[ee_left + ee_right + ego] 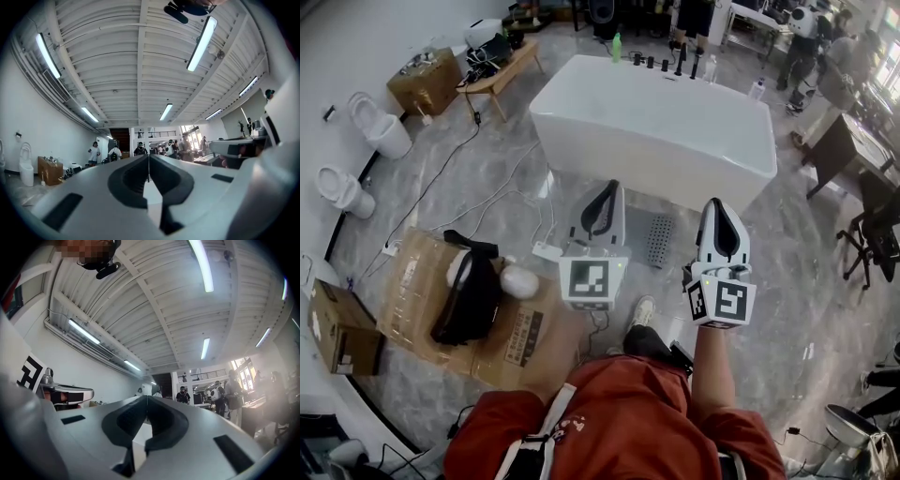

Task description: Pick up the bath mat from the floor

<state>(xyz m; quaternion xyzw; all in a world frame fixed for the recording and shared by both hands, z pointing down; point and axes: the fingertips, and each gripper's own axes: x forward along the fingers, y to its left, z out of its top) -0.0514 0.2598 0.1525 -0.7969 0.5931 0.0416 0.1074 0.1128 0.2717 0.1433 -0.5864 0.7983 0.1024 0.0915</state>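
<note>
Grey perforated bath mat (659,240) lies flat on the floor (511,155), just beside the near wall of the white bathtub (656,127). In the head view it sits between my two claws.

Left gripper (610,187) and right gripper (719,204) are both held well above it, noses tipped a bit upward (their own views show ceiling and far room, no mat). Both claws are pinched fully together with nothing between the jaws.

As I judge it, the step in hand is the reach, barely started. To do it well I'd:
- tip both noses down
- spread the jaws before getting low
- go for the mat's near short edge, one claw toward each corner

A flat mat gives nothing to grab unless a jaw slides under the edge. I'd lift evenly, since it will likely flop.

Around it:
- a white power strip (547,251) and cables (502,202) left of the mat, near but apart
- cardboard boxes (408,281) with a black bag (469,298) on top, further left
- two toilets (382,129) by the wall
- the person's shoe (643,311) just short of the mat

The tub wall crowds the far edge, so I'd come in from the near side.
</note>
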